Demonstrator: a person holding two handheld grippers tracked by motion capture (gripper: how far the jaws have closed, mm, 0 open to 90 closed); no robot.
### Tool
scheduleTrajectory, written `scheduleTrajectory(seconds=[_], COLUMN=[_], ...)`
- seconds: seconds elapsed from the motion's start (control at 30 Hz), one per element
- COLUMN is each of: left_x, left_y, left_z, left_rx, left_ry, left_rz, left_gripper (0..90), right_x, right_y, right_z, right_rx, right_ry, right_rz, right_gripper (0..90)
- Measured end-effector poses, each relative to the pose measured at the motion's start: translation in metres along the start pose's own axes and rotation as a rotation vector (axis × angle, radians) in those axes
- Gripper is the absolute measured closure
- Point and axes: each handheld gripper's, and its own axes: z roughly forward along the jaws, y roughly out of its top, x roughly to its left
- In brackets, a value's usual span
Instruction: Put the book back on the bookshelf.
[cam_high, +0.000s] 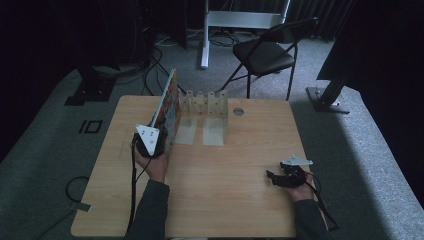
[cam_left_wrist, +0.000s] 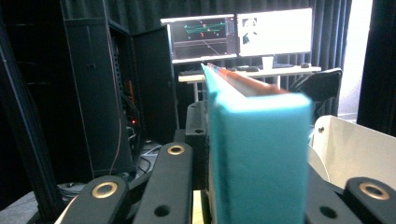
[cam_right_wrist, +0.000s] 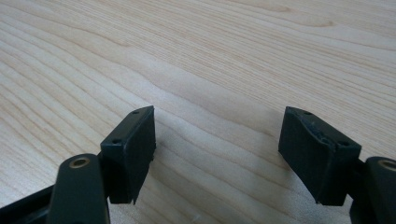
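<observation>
Apparently book (cam_left_wrist: 259, 158) stands clamped between left jaws.

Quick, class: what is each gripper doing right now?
Left gripper: closed on the upright book.
Right gripper: open, holding nothing, above the table.

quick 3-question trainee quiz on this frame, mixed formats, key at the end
1. True or false: the left gripper is shut on the book.
2. The right gripper is: A) holding the book B) open over bare table C) gripping the rack.
3. Fill in: the clear rack stands on the book's ___ side in the high view.

Key: 1 true; 2 B; 3 right.
</observation>
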Motion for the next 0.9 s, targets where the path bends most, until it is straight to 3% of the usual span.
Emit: scheduleTrajectory(seconds=[0.9], left_x=[-0.0014], left_y=[-0.0094], left_z=[0.0014], left_rx=[-0.015], left_ry=[0.02], left_rz=[-0.019], left_gripper=[79.3], right_x=[-0.0002], right_y=[0.0], right_z=[0.0001], right_rx=[0.0], right_ry=[0.001], right_rz=[-0.002], right_gripper=[27.1])
